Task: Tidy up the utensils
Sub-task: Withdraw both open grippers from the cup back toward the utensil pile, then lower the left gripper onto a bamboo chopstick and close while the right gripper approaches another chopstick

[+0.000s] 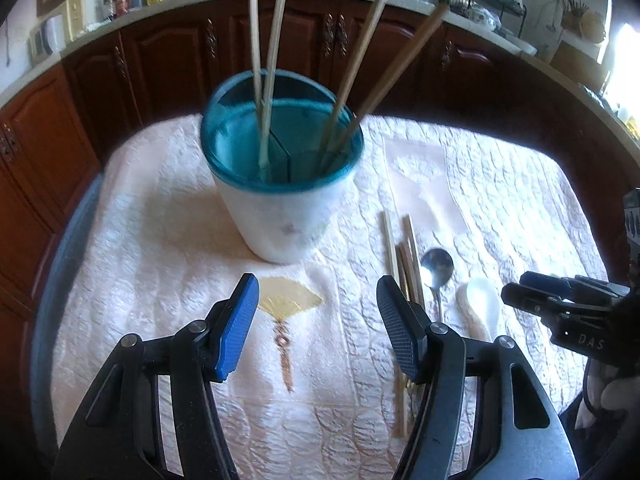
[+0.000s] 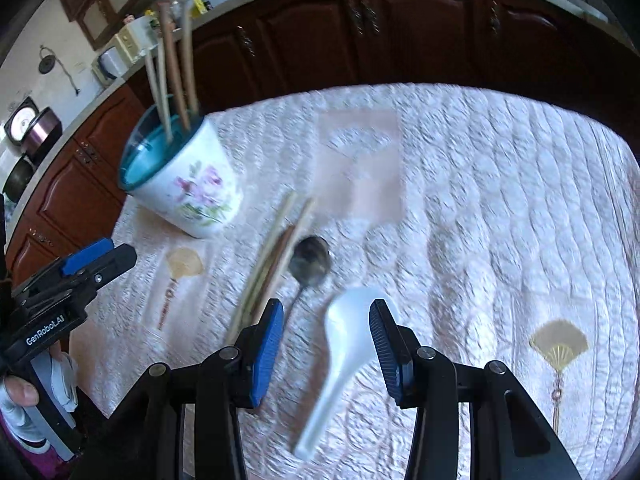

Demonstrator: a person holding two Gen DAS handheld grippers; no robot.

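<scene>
A white floral holder with a teal divided inside [image 1: 280, 184] stands on the quilted cloth and holds several chopsticks [image 1: 360, 72]; it also shows in the right wrist view [image 2: 188, 184]. More chopsticks [image 1: 404, 264] lie flat right of it, next to a metal spoon [image 1: 438, 270] and a white ceramic spoon [image 1: 480, 308]. My left gripper [image 1: 318, 312] is open and empty, just before the holder. My right gripper [image 2: 326, 336] is open, its jaws either side of the white spoon [image 2: 340, 344]; the metal spoon [image 2: 310, 262] and loose chopsticks [image 2: 272, 260] lie just left.
The quilted white cloth [image 2: 500, 200] covers the table, with gold fan motifs [image 2: 558, 346]. Dark wood cabinets [image 1: 160, 60] and a cluttered counter [image 1: 480, 4] stand behind the table's far edge. Each gripper shows in the other's view, the right one [image 1: 560, 304] and the left one [image 2: 80, 276].
</scene>
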